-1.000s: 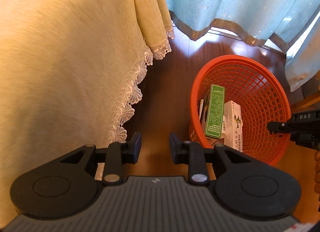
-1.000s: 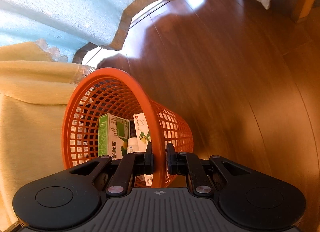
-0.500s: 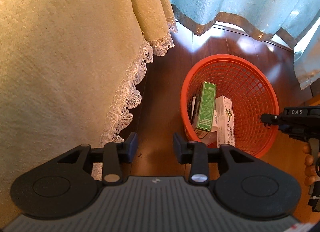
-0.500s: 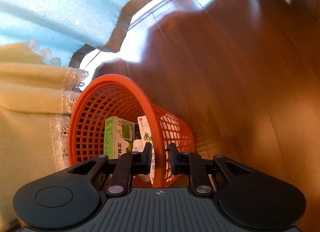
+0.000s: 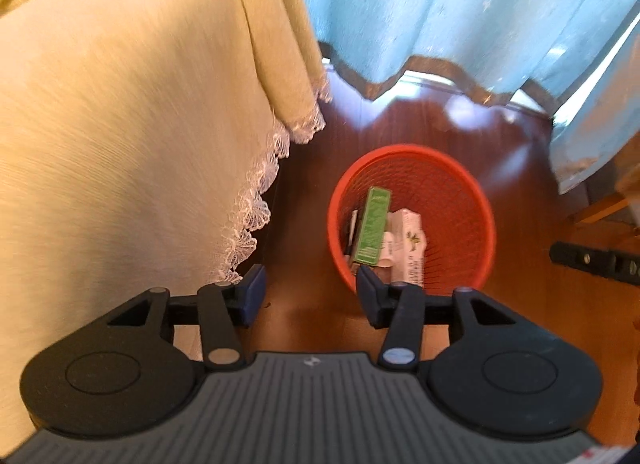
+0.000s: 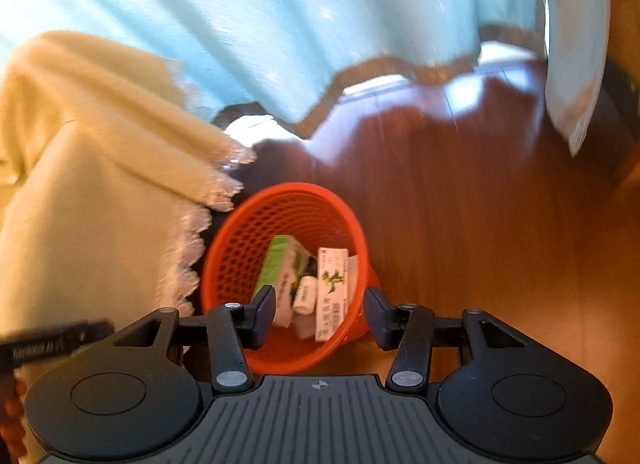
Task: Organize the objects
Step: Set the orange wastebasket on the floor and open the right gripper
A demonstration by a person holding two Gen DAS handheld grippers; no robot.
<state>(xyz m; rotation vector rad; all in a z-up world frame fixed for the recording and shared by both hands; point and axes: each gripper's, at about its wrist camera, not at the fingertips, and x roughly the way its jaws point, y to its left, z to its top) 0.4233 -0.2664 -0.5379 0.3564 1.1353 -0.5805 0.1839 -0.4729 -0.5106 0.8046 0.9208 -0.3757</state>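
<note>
basket (image 6: 352, 224) rim is freed: right gripper (image 6: 320, 314) has let go and spread wide; left gripper (image 5: 308, 296) gapes empty, boxes stowed.

Home room: blue curtains (image 5: 460, 12), lace-edged yellow cloth (image 5: 120, 124), polished wood floor (image 6: 480, 204), orange mesh basket (image 5: 472, 192).

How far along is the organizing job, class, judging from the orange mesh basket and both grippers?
Done: a green box, a white box and a small white bottle lie inside the orange mesh basket. In hand: nothing; left gripper and right gripper are open and empty. Left: no loose items show on the wooden floor.
</note>
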